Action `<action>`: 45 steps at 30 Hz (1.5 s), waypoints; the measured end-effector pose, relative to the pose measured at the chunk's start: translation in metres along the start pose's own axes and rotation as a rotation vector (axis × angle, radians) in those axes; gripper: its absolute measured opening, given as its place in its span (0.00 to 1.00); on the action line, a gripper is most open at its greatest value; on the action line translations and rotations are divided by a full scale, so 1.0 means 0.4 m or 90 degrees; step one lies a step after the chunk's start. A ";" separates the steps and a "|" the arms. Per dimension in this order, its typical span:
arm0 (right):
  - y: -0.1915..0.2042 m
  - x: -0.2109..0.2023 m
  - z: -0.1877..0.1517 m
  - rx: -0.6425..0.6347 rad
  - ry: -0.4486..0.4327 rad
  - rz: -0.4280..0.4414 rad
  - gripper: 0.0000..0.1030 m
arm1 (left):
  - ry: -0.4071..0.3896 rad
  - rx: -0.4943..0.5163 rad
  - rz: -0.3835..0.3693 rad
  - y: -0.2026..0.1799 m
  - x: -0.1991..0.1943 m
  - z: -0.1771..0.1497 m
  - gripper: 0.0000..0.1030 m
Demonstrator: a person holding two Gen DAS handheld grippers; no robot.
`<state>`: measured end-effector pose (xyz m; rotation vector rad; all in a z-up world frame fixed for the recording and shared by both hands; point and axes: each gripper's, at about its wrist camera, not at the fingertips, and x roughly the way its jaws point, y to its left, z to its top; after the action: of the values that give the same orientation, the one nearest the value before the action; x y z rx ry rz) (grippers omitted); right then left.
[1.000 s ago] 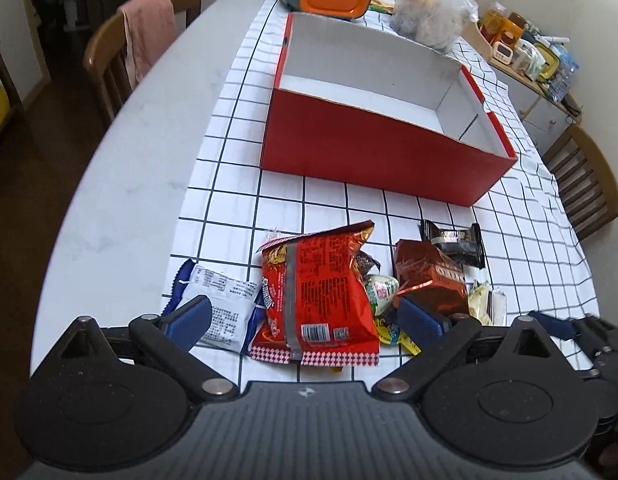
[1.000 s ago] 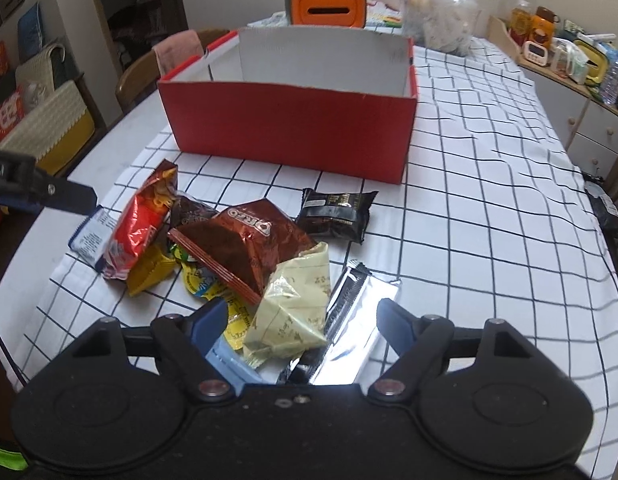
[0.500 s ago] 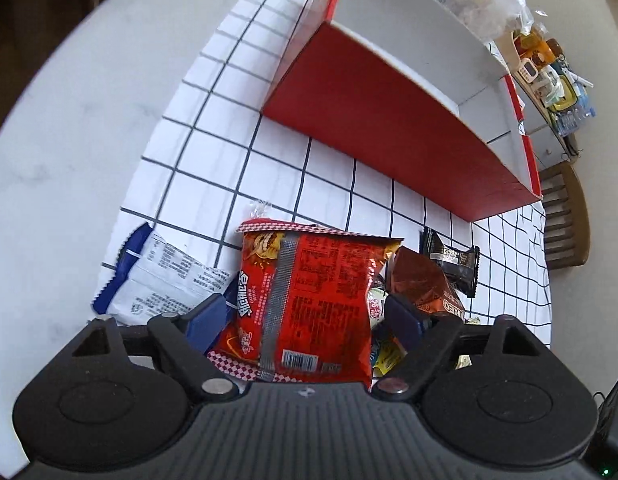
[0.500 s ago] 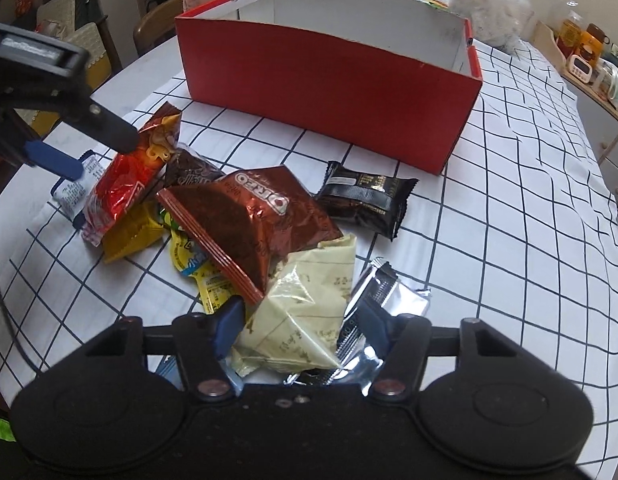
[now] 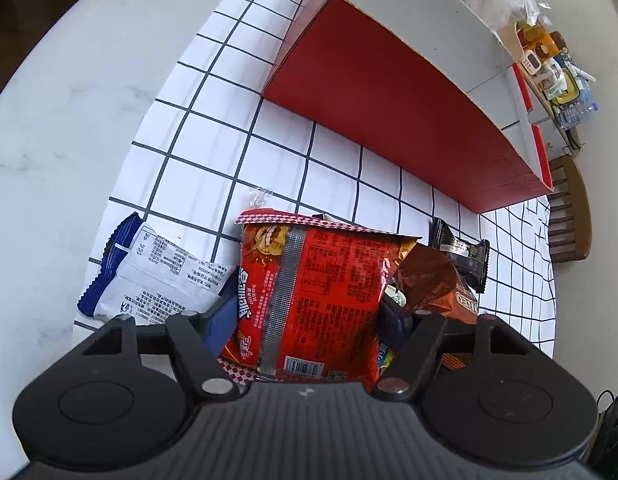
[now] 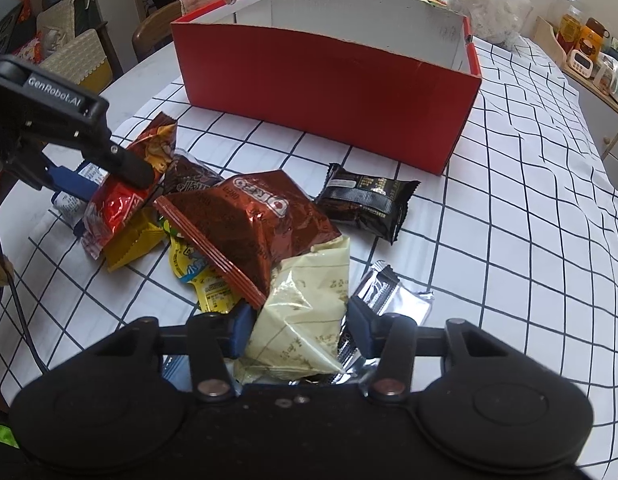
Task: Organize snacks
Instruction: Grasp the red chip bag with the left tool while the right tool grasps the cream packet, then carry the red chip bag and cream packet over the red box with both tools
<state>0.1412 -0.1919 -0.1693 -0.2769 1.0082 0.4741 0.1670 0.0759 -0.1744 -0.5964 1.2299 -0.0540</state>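
Between left claw (image 5: 309, 316) tips, red packet (image 5: 317, 300)

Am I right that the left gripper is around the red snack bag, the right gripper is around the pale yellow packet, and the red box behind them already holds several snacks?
Not quite: the red box shows no snacks inside; the right wrist view shows only bare white walls. The rest holds: the closing left gripper brackets the red snack bag, the closing right gripper the pale yellow packet.

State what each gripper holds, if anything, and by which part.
Left gripper: jaws closing across the lower part of the red snack bag. Right gripper: jaws closing across the near end of the pale yellow packet.
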 end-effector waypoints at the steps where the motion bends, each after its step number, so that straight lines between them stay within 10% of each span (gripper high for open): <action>1: -0.001 -0.002 -0.001 0.003 -0.002 0.000 0.40 | -0.001 0.002 0.001 -0.001 -0.001 -0.002 0.70; 25: -0.044 -0.134 -0.026 0.122 -0.077 -0.025 0.36 | -0.086 0.087 0.064 -0.058 -0.129 -0.067 0.69; 45: -0.117 -0.183 0.219 0.129 -0.181 -0.010 0.36 | -0.186 0.205 0.142 -0.256 -0.218 0.051 0.70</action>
<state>0.1972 -0.2128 -0.0615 -0.0334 0.7688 0.3805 0.1825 0.0277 -0.0482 -0.1758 0.9701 0.0223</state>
